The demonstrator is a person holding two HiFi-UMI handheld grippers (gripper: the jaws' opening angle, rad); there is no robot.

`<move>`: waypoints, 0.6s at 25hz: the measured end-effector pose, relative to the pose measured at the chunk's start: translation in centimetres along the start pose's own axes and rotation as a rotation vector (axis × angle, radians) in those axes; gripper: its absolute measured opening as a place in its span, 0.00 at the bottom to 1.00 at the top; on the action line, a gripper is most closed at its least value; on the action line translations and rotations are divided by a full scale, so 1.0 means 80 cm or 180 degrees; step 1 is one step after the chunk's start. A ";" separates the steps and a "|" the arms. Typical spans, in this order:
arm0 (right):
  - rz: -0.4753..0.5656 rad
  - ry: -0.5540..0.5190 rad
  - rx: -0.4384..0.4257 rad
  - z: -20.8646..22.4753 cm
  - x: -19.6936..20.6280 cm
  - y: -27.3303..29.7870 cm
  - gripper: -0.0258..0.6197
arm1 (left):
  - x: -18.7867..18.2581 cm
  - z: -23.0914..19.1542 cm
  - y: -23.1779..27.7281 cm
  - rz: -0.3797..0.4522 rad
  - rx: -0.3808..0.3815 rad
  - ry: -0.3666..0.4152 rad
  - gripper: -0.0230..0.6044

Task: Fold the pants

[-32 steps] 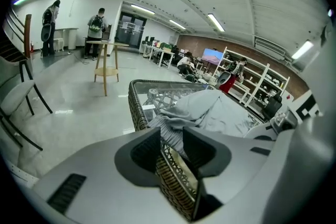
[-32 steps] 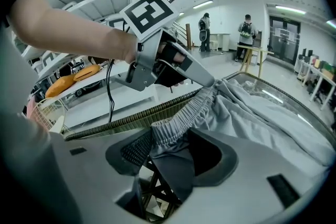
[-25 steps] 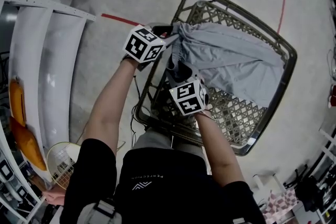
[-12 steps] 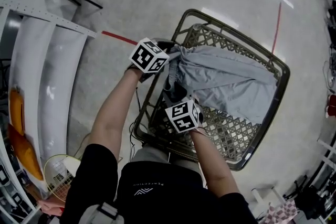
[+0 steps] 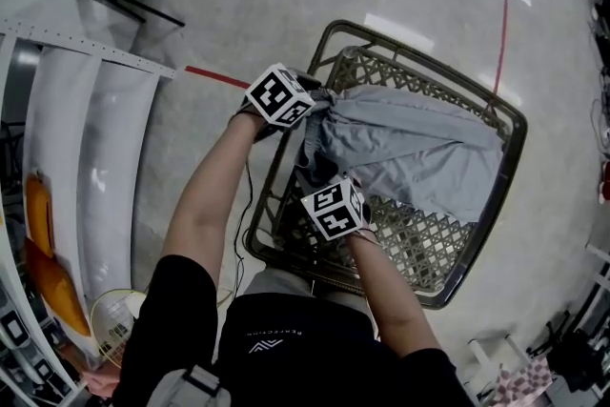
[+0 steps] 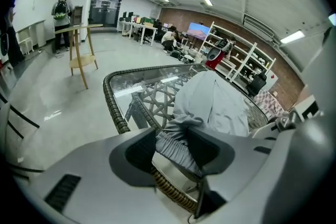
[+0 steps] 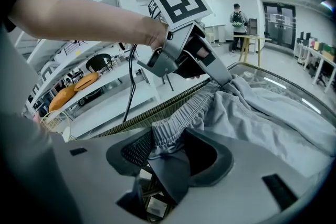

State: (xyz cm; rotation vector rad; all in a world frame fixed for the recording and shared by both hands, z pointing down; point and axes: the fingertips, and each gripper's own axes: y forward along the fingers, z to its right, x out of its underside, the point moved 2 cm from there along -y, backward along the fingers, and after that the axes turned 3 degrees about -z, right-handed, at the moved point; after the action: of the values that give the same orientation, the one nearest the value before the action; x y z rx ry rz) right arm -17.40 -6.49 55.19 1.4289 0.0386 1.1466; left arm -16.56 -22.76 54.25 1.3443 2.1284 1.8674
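Over a wicker basket (image 5: 419, 238), the right gripper (image 7: 168, 147) pinches the pants (image 5: 410, 143) at the waistband (image 7: 181, 120) as the left gripper (image 6: 176, 147), jaws just opening around it, may drop that corner back inside.

We see light grey pants (image 5: 410, 143) at the right gripper (image 7: 168, 152), whose cube carries black-and-white squares. Basket (image 5: 519, 124) under it: dark olive-brown lattice weave; red line (image 5: 501, 43) on floor (image 5: 286, 5) beyond.

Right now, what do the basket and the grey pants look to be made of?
Basket: woven wicker or rattan-like strands, possibly synthetic; dark brown, matt; open lattice walls, braided rim. Pants: soft matt grey cloth, probably knit; gathered elastic-looking waistband.
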 end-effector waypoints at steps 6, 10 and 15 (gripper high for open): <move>0.0060 0.0095 0.0020 0.006 0.001 -0.001 0.31 | -0.007 0.012 0.011 -0.0029 0.0010 0.0250 0.34; 0.0089 0.0153 0.0103 0.019 0.000 -0.002 0.17 | -0.006 0.012 0.012 -0.0005 -0.0049 0.0334 0.28; 0.0103 0.0039 0.0234 0.019 0.000 -0.002 0.14 | -0.003 0.012 0.012 0.0015 -0.0118 0.0330 0.20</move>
State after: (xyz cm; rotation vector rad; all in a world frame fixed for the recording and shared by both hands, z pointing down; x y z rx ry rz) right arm -16.34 -7.58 55.45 1.4922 0.0668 1.1910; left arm -15.37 -22.15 54.61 1.2736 2.1267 2.0106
